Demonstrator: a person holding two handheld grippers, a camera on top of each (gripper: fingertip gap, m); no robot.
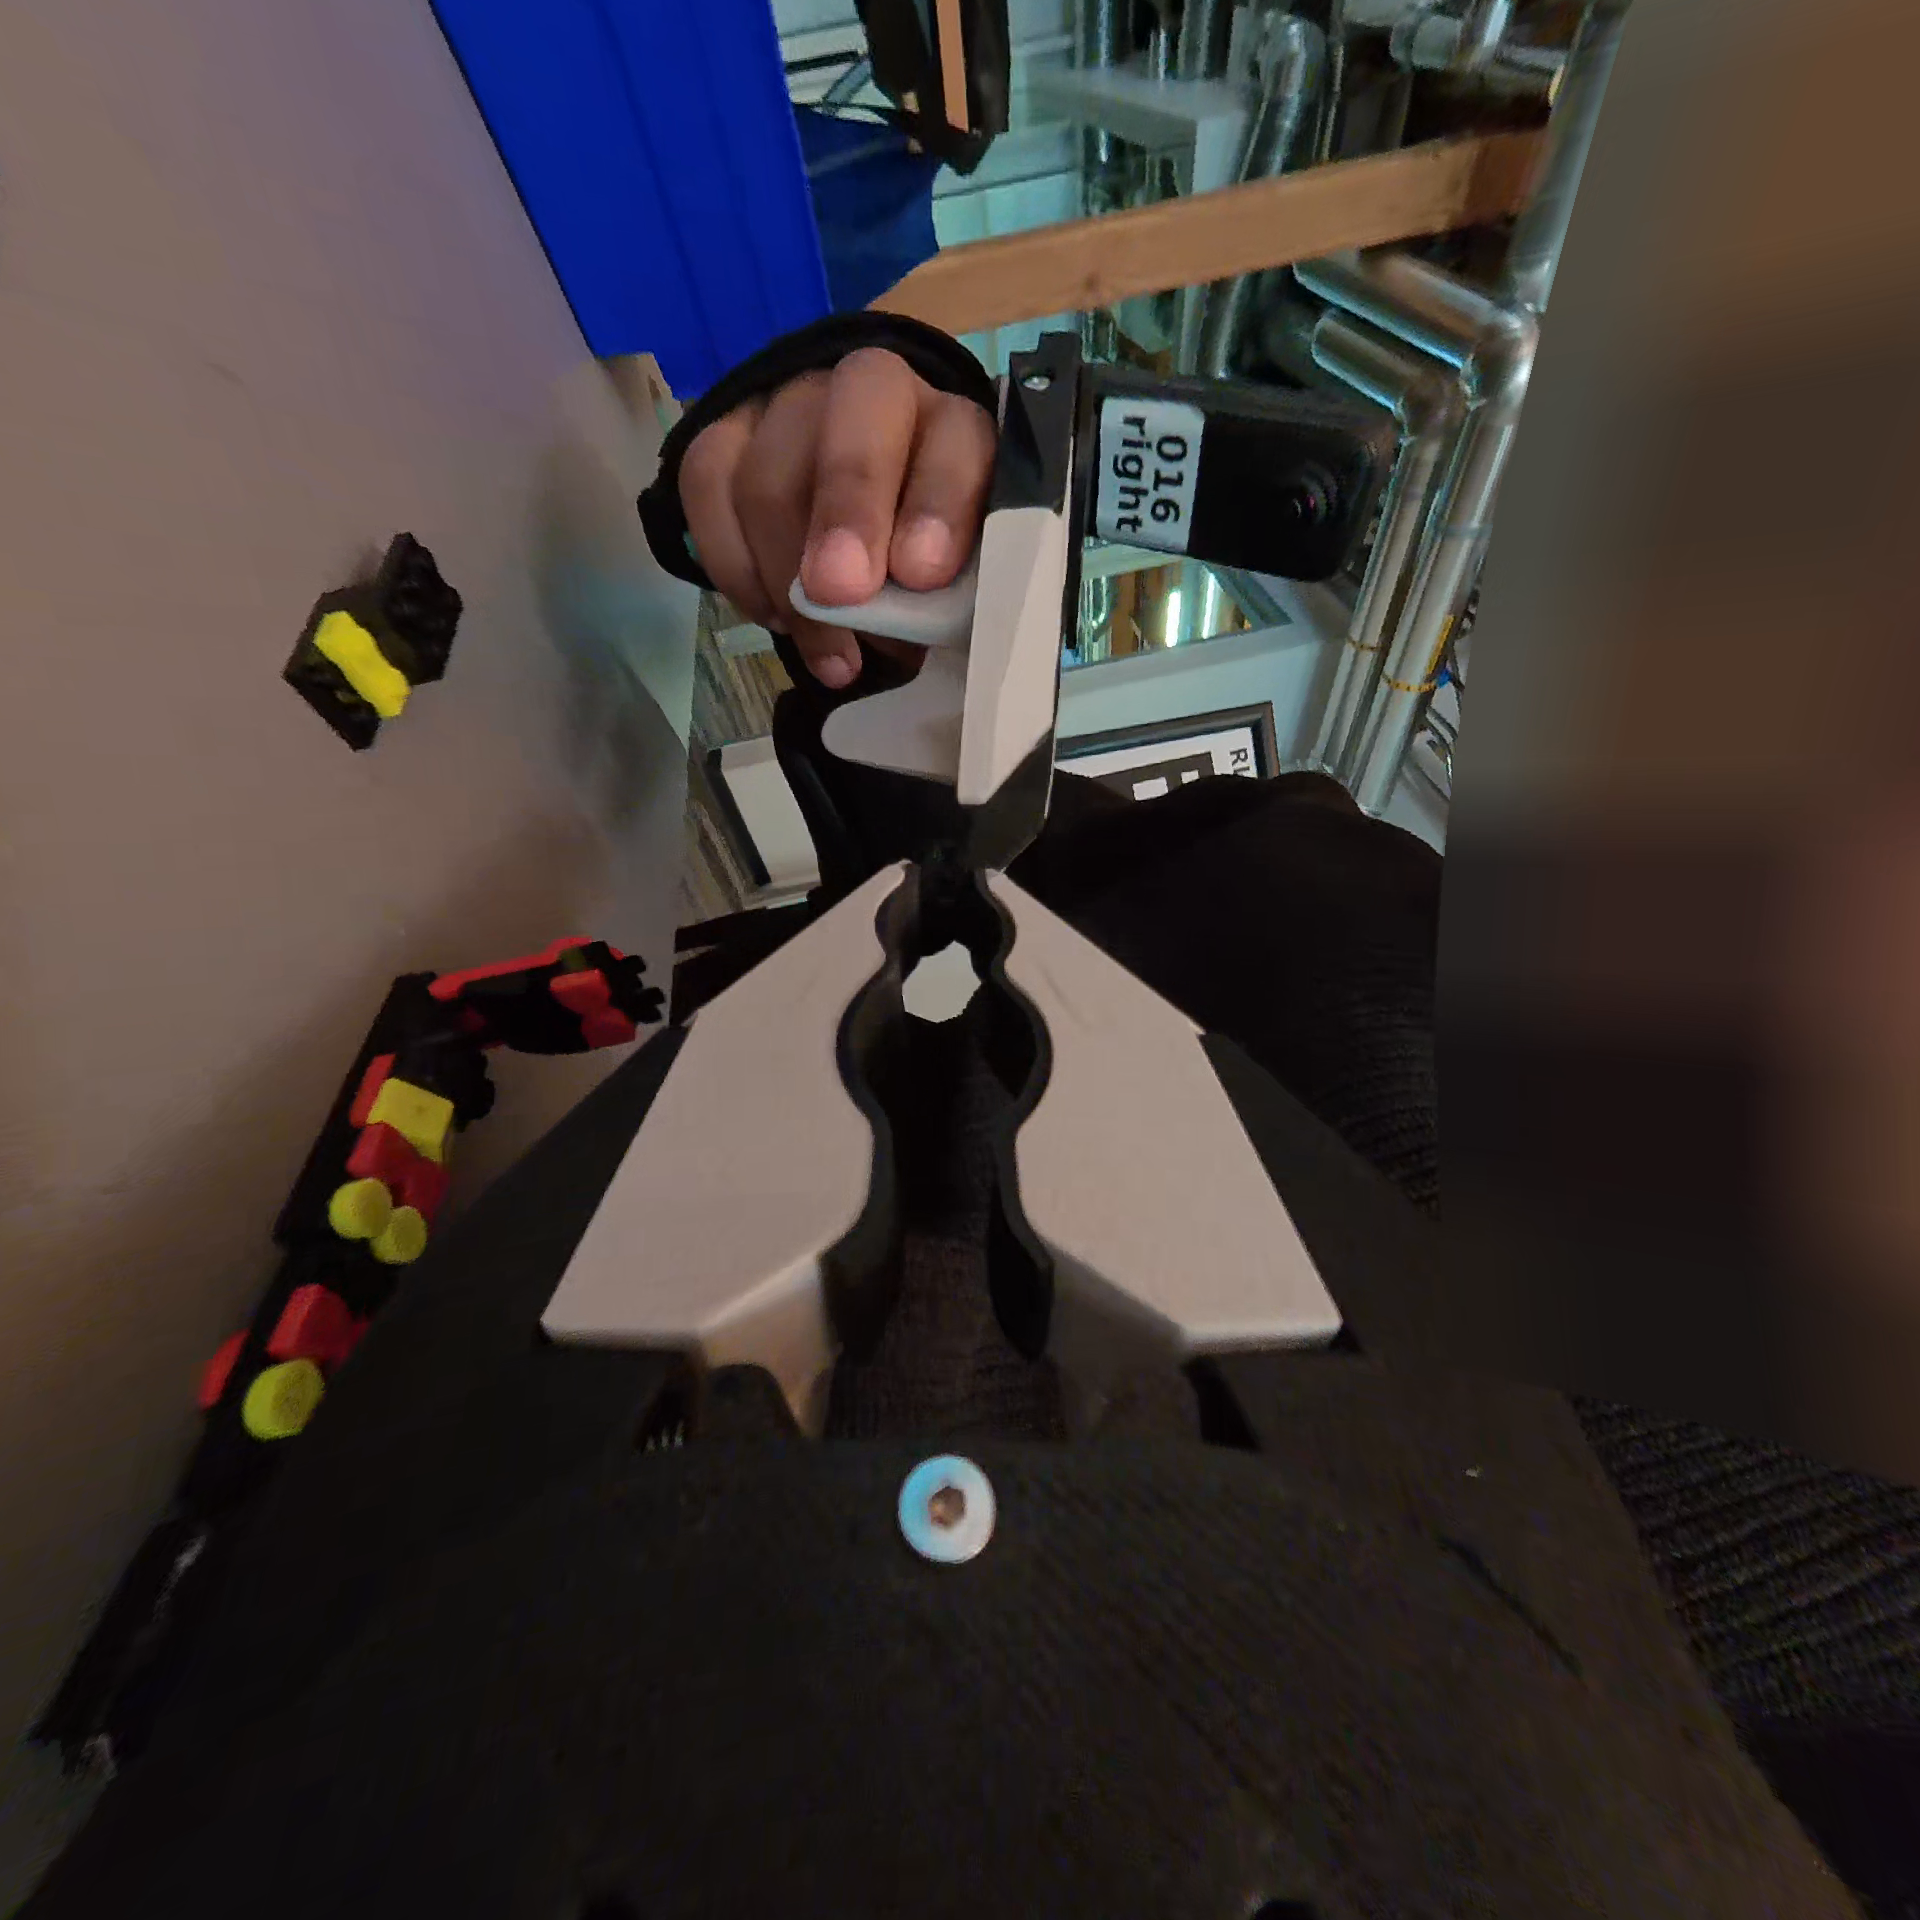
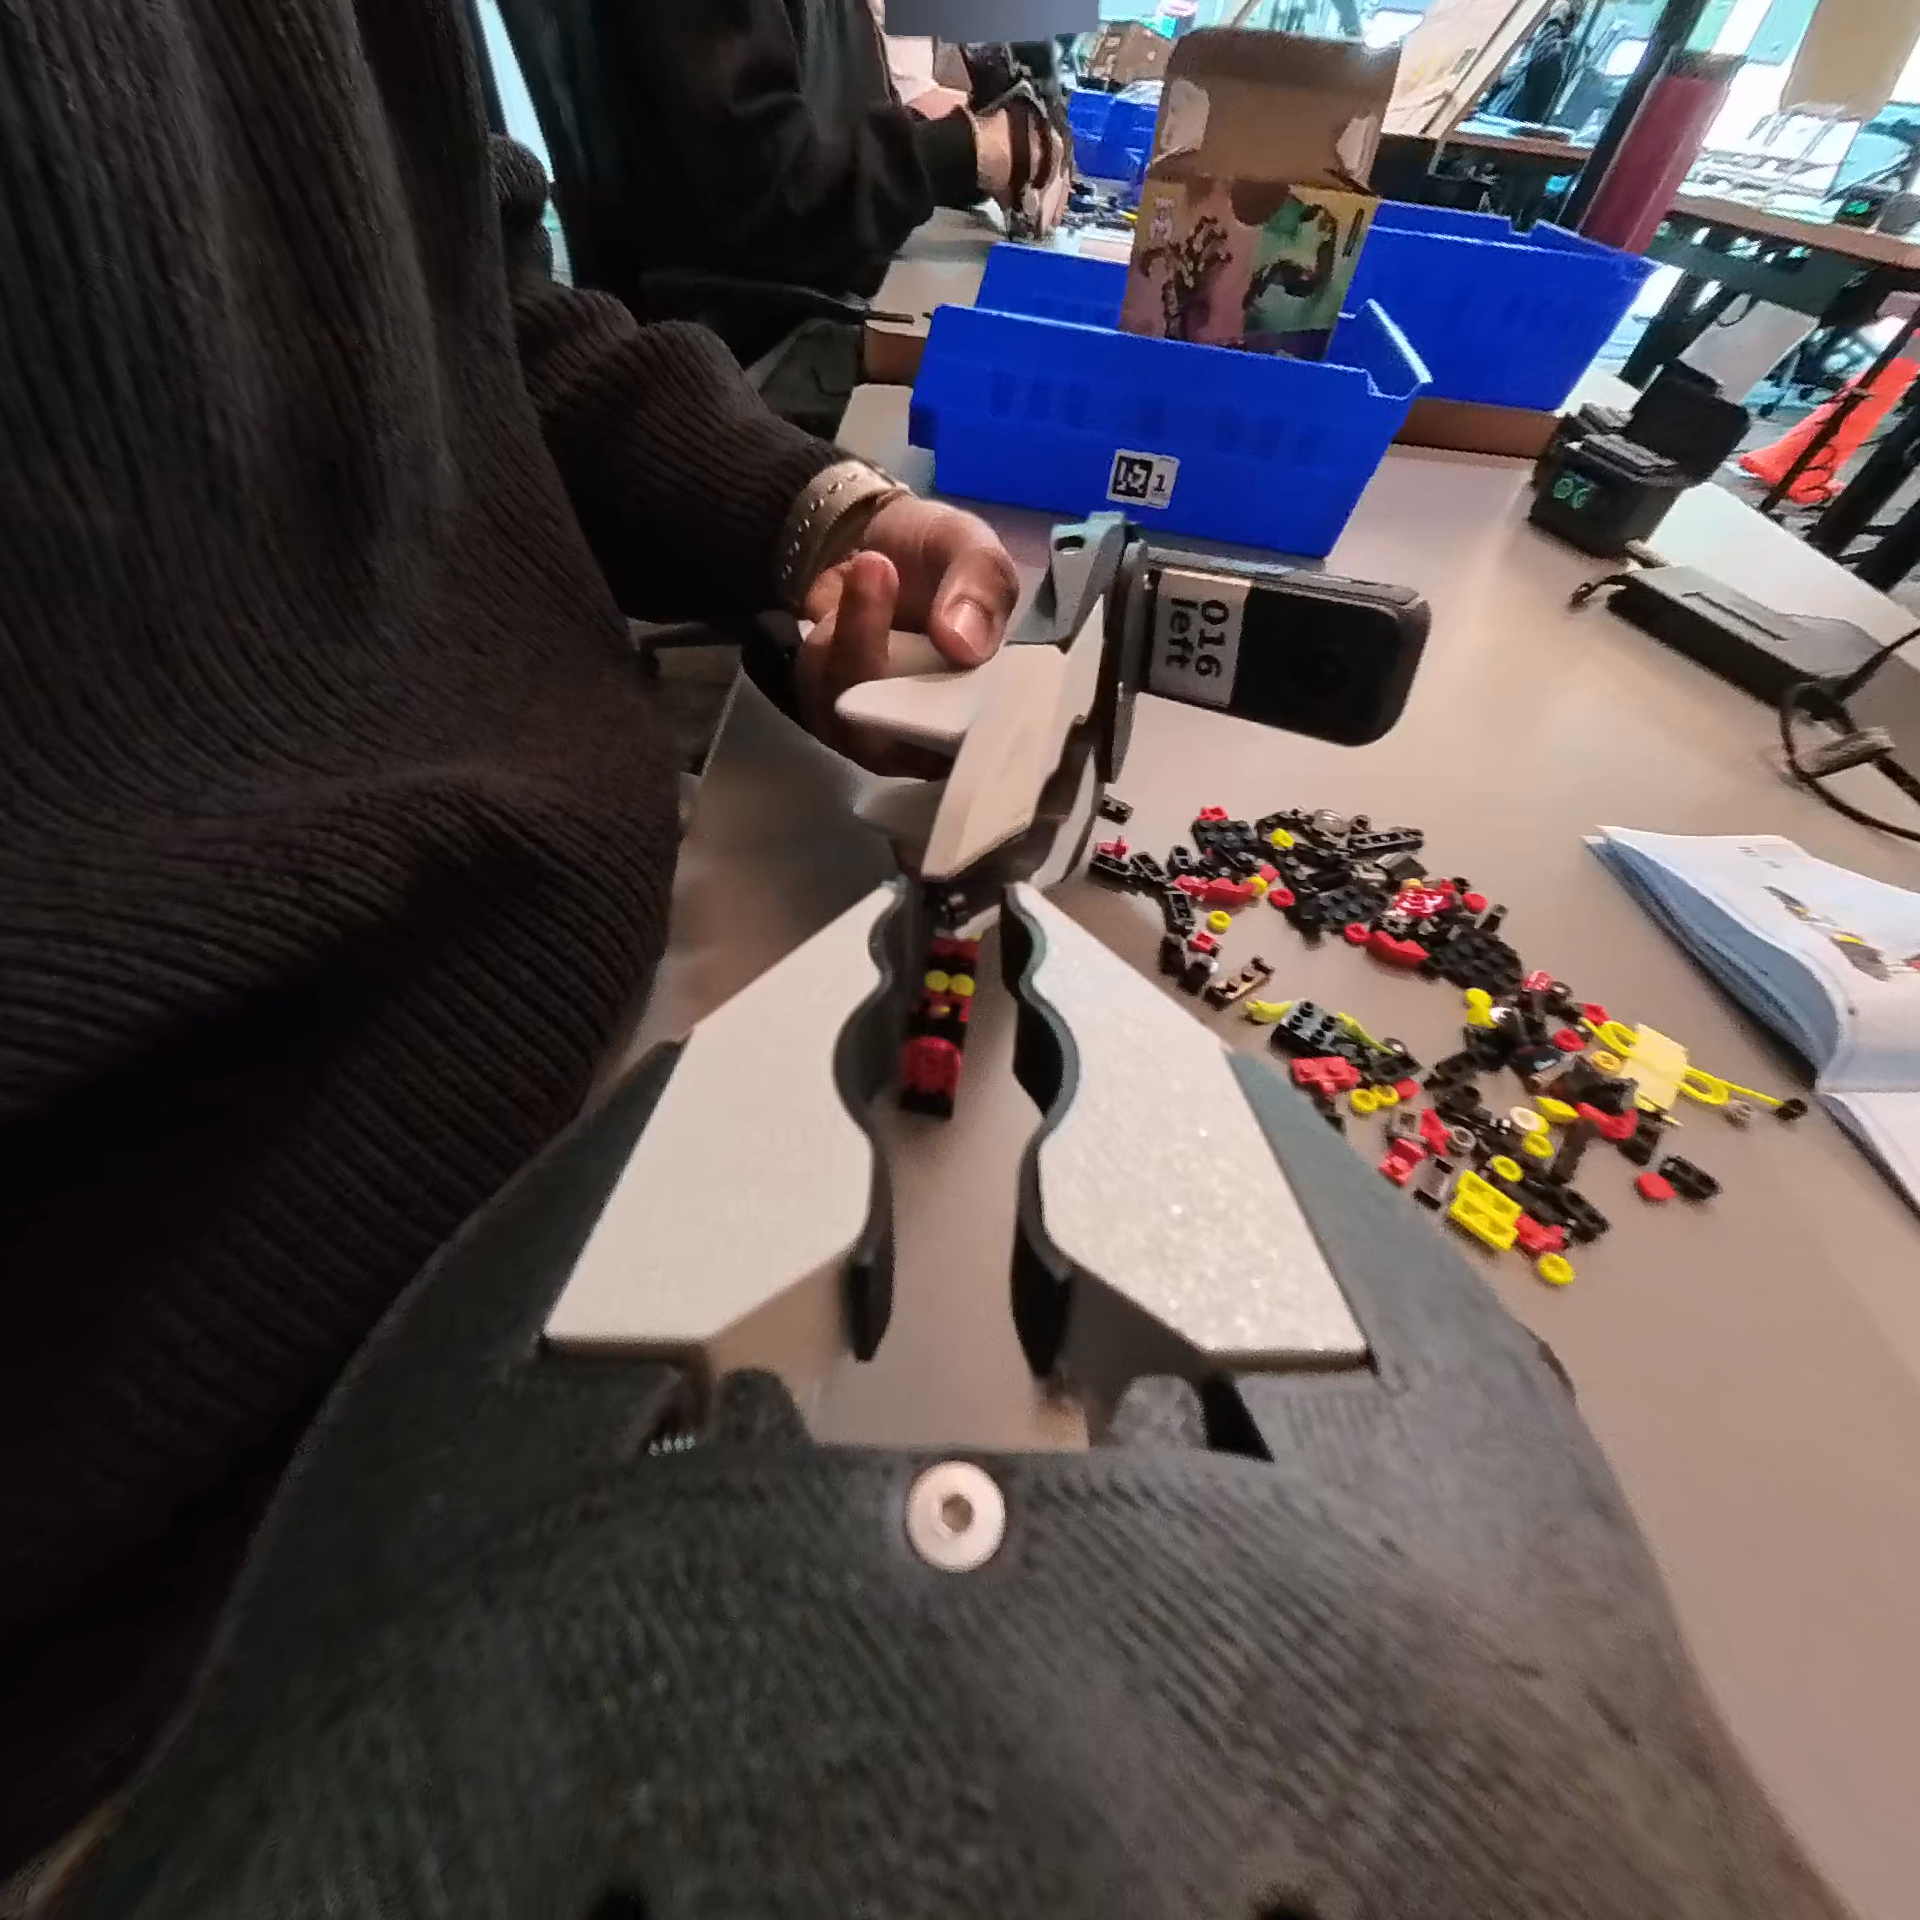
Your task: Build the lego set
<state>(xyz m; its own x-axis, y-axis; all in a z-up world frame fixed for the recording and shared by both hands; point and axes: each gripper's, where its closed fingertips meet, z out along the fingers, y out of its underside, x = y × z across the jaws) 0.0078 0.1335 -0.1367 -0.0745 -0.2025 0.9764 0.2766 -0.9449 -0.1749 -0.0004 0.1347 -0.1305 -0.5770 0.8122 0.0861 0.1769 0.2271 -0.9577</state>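
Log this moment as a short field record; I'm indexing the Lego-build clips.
left gripper: shut on a small black piece
right gripper: fingers parted, tips meeting the left gripper's; grip unclear
built section: red, black and yellow, lying on the table
loose pieces: scattered on the table, right of it in the right wrist view
booklet: open, far right
blue bin: behind, holding a cardboard box

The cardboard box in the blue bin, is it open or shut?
Open. The cardboard box stands upright in the blue bin, and its torn top flaps are folded up. What is inside cannot be seen.
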